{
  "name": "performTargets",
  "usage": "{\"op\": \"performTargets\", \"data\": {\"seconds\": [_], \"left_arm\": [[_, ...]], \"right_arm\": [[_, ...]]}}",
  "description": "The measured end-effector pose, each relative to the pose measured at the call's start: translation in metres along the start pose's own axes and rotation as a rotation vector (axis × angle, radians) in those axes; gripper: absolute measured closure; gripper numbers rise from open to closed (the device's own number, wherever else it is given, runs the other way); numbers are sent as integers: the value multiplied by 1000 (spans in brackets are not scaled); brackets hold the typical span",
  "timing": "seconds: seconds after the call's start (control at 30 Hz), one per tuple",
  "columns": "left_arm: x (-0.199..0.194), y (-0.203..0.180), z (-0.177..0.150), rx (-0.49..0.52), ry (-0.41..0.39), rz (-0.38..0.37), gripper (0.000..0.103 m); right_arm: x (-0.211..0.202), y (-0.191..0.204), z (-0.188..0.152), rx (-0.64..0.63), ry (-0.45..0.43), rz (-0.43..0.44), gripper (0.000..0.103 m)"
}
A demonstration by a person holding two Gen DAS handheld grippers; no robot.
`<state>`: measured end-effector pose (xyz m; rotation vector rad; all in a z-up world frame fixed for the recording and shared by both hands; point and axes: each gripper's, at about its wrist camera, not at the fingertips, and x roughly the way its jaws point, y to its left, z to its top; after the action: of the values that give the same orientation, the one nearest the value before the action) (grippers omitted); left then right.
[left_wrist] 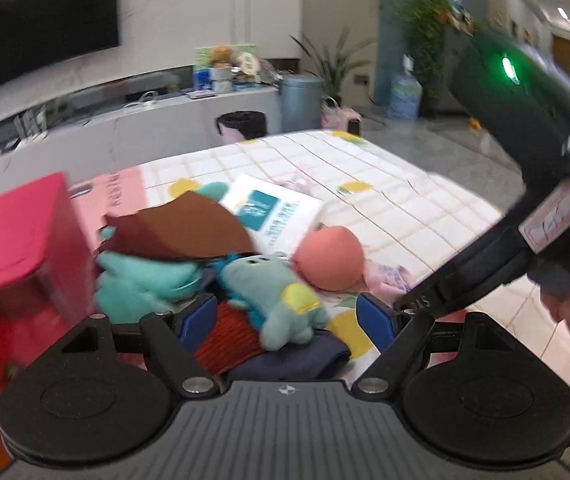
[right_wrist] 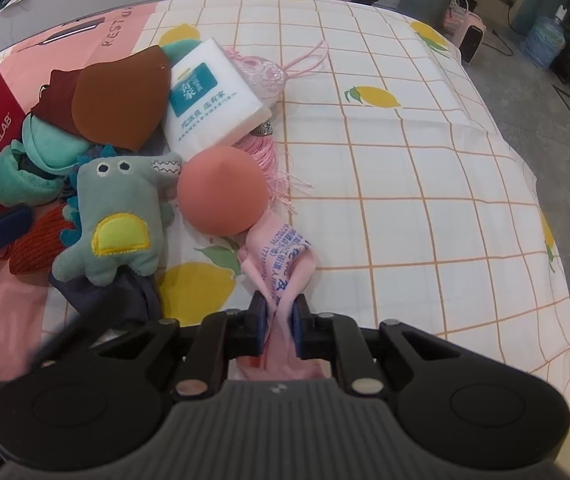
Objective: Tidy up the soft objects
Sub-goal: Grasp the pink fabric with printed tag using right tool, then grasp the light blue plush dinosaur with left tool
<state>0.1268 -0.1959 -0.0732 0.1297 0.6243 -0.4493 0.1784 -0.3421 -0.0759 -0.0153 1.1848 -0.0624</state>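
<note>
One pink cloth (right_wrist: 285, 264) (printed), right tool (right_wrist: 279, 320) clamped.

Right gripper (right_wrist: 279, 316) fingers clamped nearly together; left gripper (left_wrist: 285, 316) fingers spread wide.

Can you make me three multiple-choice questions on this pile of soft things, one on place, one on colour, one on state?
1. Where does the tissue pack lie?
A. beyond the ball
B. on the floor
C. inside the red box

2. What colour is the toy dinosaur's belly patch?
A. yellow
B. purple
C. white

3. How is the right gripper?
A. wide open
B. shut on the pink cloth
C. shut on the ball

Answers: 1 A, it lies behind the ball; 2 A, yellow patch shows; 3 B, the pink cloth is pinched.
</note>
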Motion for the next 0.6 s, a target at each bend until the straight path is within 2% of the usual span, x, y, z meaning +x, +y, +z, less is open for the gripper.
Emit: {"op": "performTargets", "data": {"seconds": [0.1, 0.17, 0.23, 0.33, 0.43, 0.47, 0.57, 0.6], "left_arm": [[9, -14, 4, 77, 15, -1, 10], [17, -22, 4, 110, 43, 46, 11], [25, -27, 2, 115, 53, 73, 11], [35, -32, 1, 110, 67, 76, 11], [42, -37, 1, 110, 58, 120, 12], [44, -37, 1, 100, 49, 133, 14], [47, -36, 1, 69, 35, 163, 34], [48, -37, -1, 66, 23, 179, 37]], "right_arm": [[-1, -1, 0, 17, -2, 7, 91], [-2, -2, -1, 20, -6, 12, 91], [-3, -4, 0, 32, -11, 16, 91], [-5, -7, 1, 51, -25, 22, 91], [-7, -11, 2, 83, -38, 39, 91], [-7, -13, 2, 96, -43, 38, 91], [-7, -16, 2, 109, -42, 28, 91], [-6, -16, 2, 106, -41, 24, 91]]}}
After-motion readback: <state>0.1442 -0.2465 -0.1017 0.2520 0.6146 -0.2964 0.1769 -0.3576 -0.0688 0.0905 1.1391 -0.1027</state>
